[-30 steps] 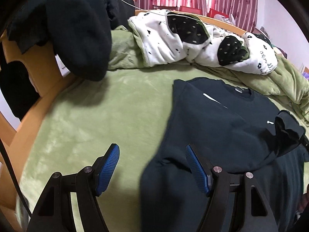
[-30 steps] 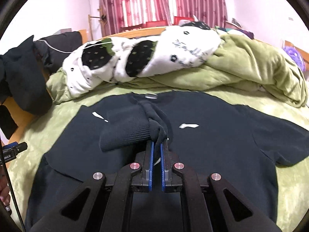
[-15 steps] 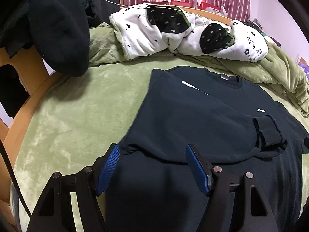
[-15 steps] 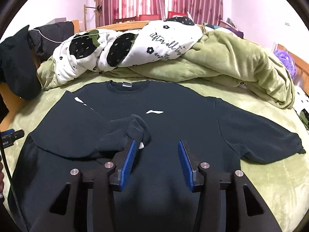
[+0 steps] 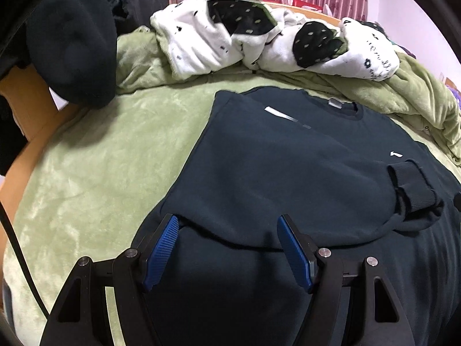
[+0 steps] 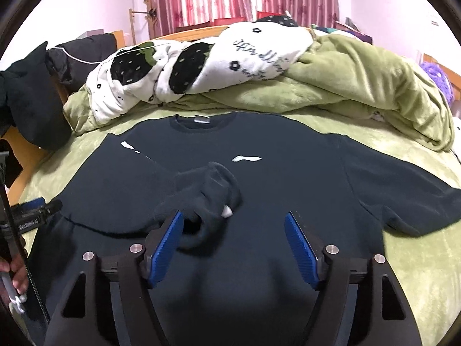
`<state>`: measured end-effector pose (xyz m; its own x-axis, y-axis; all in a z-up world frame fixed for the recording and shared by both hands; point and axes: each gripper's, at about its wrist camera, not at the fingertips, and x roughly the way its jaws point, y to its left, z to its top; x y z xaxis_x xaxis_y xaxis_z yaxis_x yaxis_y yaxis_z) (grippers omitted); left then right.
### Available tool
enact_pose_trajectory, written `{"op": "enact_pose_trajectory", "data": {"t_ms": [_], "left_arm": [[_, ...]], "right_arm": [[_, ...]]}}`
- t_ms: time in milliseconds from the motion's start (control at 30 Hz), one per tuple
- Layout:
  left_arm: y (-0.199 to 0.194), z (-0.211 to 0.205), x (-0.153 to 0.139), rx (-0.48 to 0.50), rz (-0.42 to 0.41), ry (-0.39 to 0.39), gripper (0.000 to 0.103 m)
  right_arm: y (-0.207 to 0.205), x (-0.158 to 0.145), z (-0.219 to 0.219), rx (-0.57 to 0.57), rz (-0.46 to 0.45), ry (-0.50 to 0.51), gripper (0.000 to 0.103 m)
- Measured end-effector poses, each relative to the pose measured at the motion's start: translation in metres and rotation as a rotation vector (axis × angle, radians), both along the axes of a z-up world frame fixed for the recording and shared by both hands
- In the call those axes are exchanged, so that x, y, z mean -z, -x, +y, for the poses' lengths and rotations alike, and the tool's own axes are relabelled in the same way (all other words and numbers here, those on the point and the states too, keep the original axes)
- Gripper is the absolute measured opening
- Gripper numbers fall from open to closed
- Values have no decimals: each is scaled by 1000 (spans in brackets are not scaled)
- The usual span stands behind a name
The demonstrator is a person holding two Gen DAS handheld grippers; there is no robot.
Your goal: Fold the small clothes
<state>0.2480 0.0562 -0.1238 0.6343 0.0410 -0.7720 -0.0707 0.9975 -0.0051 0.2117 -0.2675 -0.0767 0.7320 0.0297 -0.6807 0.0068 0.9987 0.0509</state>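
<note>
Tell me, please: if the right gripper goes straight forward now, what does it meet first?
Probably the folded-over sleeve cuff on the dark sweatshirt, lying just ahead of the open right gripper; depth is uncertain.

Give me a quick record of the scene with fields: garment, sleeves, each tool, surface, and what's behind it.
garment: dark sweatshirt lying flat, front up, collar away from the cameras
left sleeve: folded across the chest, cuff resting near the middle
right sleeve: spread out to the side, not yet folded
left tool: open, holding nothing, above the folded sleeve's lower edge
right tool: open, holding nothing, next to the cuff
surface: green blanket on a bed
behind: white patterned blanket bunched beyond the collar
</note>
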Motion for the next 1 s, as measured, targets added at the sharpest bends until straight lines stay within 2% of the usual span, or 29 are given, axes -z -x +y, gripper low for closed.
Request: {"op": "enact_pose_trajectory", "data": {"t_ms": [100, 267, 367, 433, 500, 567, 600, 733, 867, 1000], "left_arm": [[-4, 4, 9, 5, 27, 9, 69], [-8, 5, 19, 13, 34, 6, 69], [-9, 4, 23, 14, 47, 9, 69], [-8, 4, 23, 14, 45, 12, 69], [-9, 4, 23, 16, 44, 12, 69], [-10, 5, 23, 13, 45, 15, 69], [-10, 5, 23, 13, 47, 16, 69], [-10, 5, 23, 8, 46, 20, 69], [-9, 6, 22, 2, 41, 25, 69], [-9, 5, 23, 5, 40, 25, 69]], "right_arm": [[-20, 12, 19, -37, 21, 38, 72], [-36, 48, 49, -67, 59, 187, 71], [-35, 63, 57, -88, 45, 318, 59], [-35, 64, 48, -56, 37, 352, 53], [-36, 56, 25, 1, 33, 265, 53], [-34, 45, -5, 62, 32, 133, 54], [-32, 43, -15, 84, 33, 108, 54], [-23, 35, -55, 165, 41, 104, 56], [-23, 44, -78, 212, 126, 103, 56], [-12, 26, -81, 194, 65, 17, 58]]}}
